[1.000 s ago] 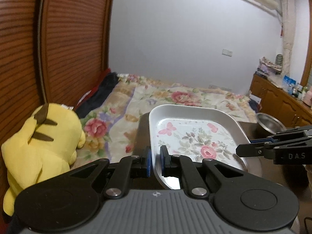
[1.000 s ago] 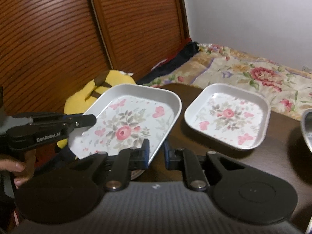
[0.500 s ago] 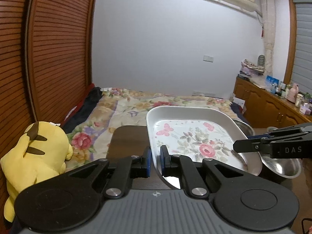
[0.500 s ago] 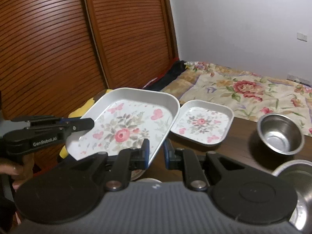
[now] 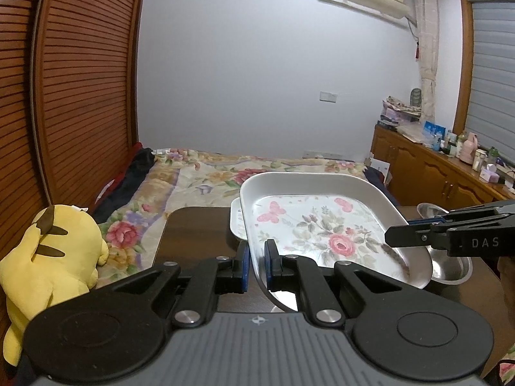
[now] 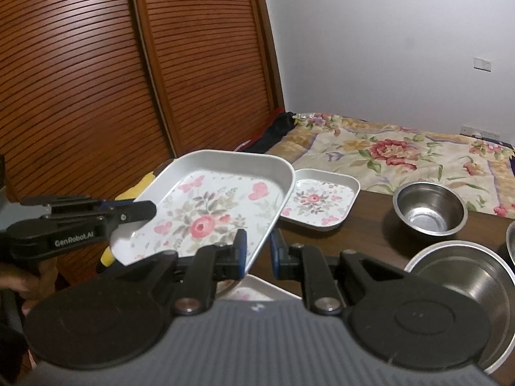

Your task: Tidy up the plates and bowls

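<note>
Yellow plush toy [image 5: 48, 257] far left, off the dark wooden table [image 5: 199, 234]. Left gripper [image 5: 256, 265] pinched narrow on the near-left rim of the large floral tray [image 5: 322, 225], tray lifted clear of the table and tilted. Right gripper [image 6: 258, 257] clamped narrow on the opposite rim of the same tray; seen from the left wrist it enters from the right edge. Small floral tray [image 6: 322, 199] sits on the table just behind the held one. Small steel bowl [image 6: 429, 207] further right, large steel bowl [image 6: 466, 276] nearer the camera. Floral bedspread [image 6: 402, 157] behind the table.
</note>
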